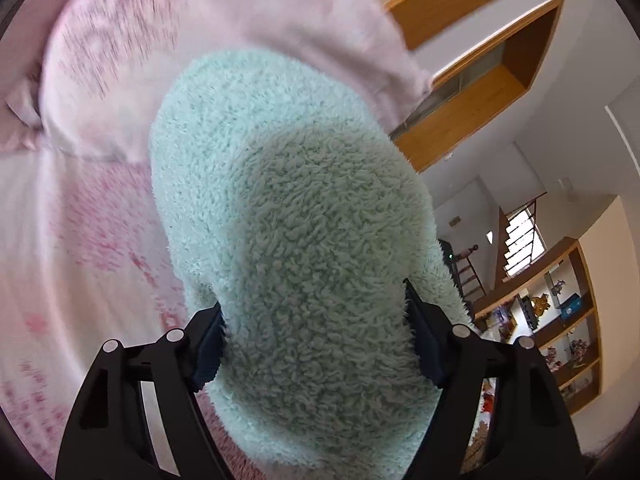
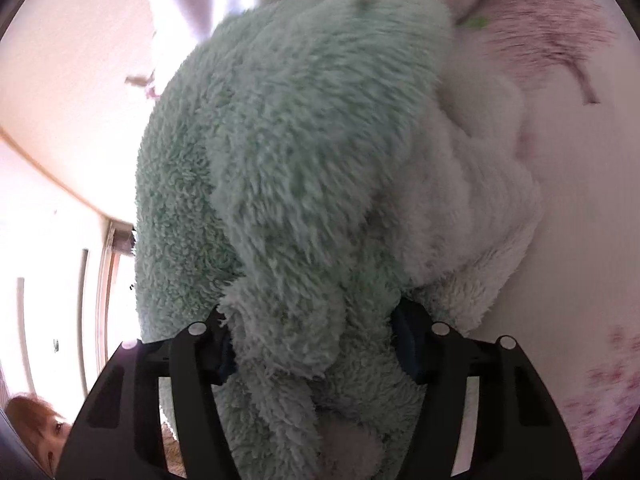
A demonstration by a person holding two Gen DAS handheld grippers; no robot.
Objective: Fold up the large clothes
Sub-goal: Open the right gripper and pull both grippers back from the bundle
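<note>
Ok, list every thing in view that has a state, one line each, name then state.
Left gripper: shut on the mint fleece garment, a thick bunch between its pads.
Right gripper: shut on the same garment, bunched.
Mint fleece garment: crumpled, not folded, white fleece part spilling onto the bed.
Pink floral bed sheet: spread under it.
Pillow: lying at the bed's far end.

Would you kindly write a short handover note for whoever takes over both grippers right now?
Left gripper: jaws shut on a thick bunch of the mint-green fluffy fleece garment.
Right gripper: jaws shut on another bunch of the same garment, whose white fleece part trails to one side.
The garment hangs over the pink floral bedsheet, near a pale pink pillow.
Done: both ends gripped. Left: lay it flat and fold; no neat fold shows yet.
</note>
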